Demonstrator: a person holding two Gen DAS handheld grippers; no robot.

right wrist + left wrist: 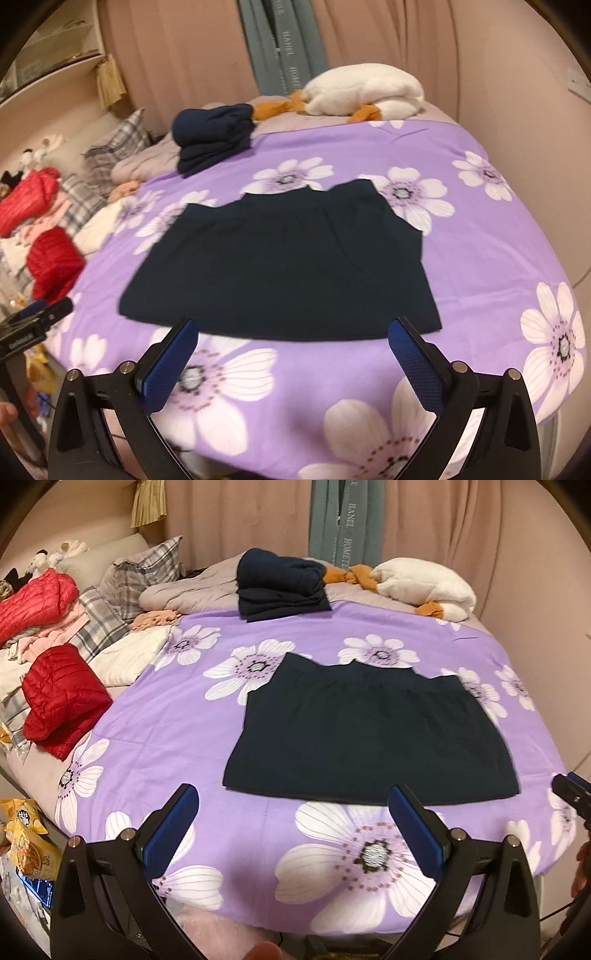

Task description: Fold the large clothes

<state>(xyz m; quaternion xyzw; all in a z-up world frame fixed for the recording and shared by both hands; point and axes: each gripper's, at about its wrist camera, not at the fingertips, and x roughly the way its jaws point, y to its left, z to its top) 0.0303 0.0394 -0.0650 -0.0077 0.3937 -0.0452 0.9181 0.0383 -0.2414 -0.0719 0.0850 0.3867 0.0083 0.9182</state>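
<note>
Navy garment (369, 734) lay flat near bed's (207, 734) front edge. Left gripper (295, 805) and right gripper (293, 338) gaped wide, empty. Risk: pinching bedsheet along with hem, dragging it askew.

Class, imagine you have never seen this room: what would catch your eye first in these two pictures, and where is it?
First, the dark navy garment lying flat in the middle of the purple flowered bedspread, just beyond both open grippers, left and right. Next, the red puffer jackets heaped at the bed's left side, and the folded navy pile at the far edge.
</note>
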